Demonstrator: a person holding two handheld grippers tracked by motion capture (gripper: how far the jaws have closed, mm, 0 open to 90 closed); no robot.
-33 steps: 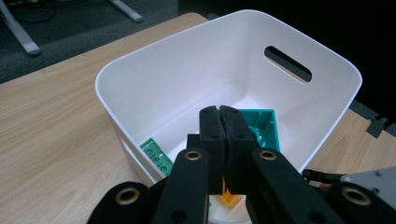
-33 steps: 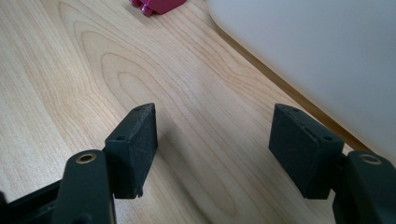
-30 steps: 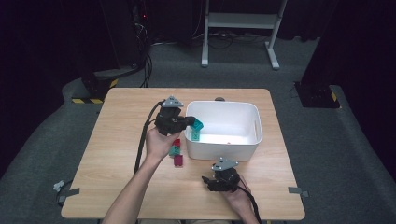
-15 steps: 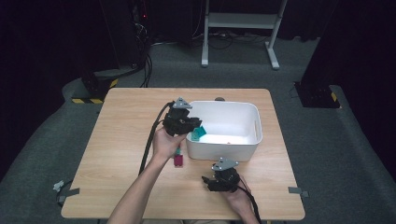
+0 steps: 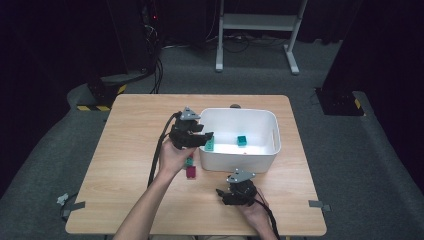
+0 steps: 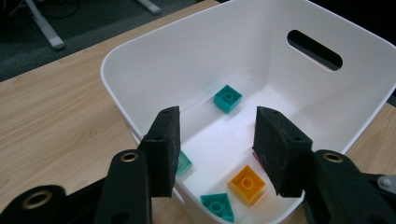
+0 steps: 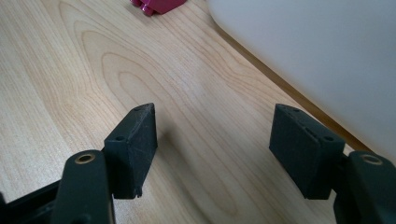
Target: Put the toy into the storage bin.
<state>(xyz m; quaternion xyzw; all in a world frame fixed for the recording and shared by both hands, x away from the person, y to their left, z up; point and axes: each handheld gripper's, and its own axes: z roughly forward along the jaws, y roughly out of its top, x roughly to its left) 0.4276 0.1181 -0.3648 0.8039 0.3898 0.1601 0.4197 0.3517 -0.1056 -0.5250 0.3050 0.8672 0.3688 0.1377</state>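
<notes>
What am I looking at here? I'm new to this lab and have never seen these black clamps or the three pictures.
A person sits at a wooden table, holding a two-jaw gripper in each hand. One camera looks down from above; one rides on each gripper. The left gripper hangs over the white bin, its jaws just opened with nothing between them. In the bin lie teal bricks and an orange brick. The right gripper rests open on the table. A magenta brick lies beside the bin.

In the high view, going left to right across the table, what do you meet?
Left gripper, jaws apart at the bin's left rim → right gripper on the tabletop → teal brick in the white bin → the bin's right wall.
</notes>
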